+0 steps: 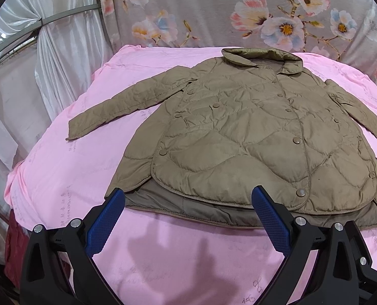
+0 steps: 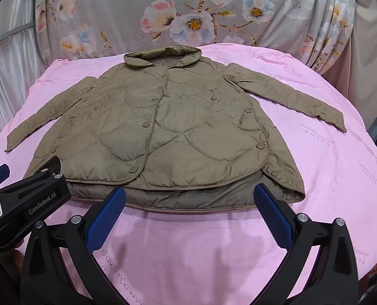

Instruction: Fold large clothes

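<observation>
Left gripper (image 1: 188, 199) and right gripper (image 2: 189, 199), each with blue-padded fingers spread wide and holding nothing, poised above the near edge of a pink sheet (image 1: 69, 178). Beyond them a tan quilted jacket (image 1: 239, 132) lies flat and front-up on the sheet, snapped closed, collar at the far side, both sleeves spread outward, hem nearest the fingertips. A flowered grey cloth (image 2: 137, 7) hangs behind
</observation>
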Available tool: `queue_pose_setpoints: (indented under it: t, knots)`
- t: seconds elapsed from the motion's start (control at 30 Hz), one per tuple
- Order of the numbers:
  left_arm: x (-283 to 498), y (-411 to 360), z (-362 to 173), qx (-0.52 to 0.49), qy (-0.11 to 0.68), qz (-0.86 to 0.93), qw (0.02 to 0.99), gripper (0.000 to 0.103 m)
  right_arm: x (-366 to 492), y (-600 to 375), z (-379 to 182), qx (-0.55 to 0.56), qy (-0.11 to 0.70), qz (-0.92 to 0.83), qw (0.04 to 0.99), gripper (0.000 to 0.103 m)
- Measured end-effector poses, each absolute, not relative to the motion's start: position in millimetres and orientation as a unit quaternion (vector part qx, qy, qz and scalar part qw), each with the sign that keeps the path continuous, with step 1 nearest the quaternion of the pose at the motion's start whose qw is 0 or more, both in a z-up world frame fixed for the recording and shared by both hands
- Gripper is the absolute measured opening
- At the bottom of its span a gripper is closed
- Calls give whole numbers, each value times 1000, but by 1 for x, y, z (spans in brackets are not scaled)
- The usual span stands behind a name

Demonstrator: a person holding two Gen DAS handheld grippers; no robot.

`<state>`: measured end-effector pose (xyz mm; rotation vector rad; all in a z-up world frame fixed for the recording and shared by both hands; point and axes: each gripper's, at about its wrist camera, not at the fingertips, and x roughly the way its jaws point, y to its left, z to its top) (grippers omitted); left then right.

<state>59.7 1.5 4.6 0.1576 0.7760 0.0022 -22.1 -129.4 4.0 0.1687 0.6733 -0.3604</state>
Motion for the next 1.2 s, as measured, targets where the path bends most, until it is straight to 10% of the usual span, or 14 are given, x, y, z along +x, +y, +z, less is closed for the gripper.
queue_pose_setpoints:
  t: [1.2]
  knots:
    - [198, 54, -19, 30, 393, 118, 911, 98, 2, -566, -73, 467, 173, -319, 806, 98]
